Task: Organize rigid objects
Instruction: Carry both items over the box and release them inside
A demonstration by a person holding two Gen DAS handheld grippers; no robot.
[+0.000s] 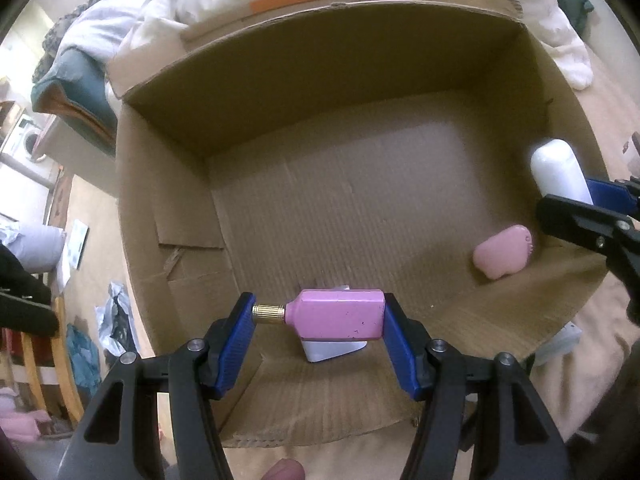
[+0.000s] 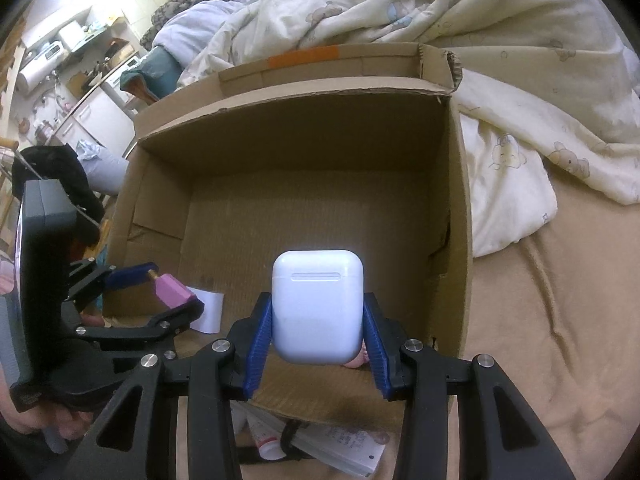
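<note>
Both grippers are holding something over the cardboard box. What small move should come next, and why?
Probably lower the left gripper a little and release. It clamps the pink bottle lengthwise just above the cardboard box floor, over a white card, so setting it down looks closest. The right gripper holds its white earbud case higher.

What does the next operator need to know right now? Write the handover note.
Left tool: shut on the pink bottle, held sideways, gold cap against one finger, low over the cardboard box floor.
Right tool: shut on the white earbud case, above the box's near right corner.
Done: pink pouch and a white card already lie in the box.
Left: release both items inside; a tube and papers lie outside by the near wall.
</note>
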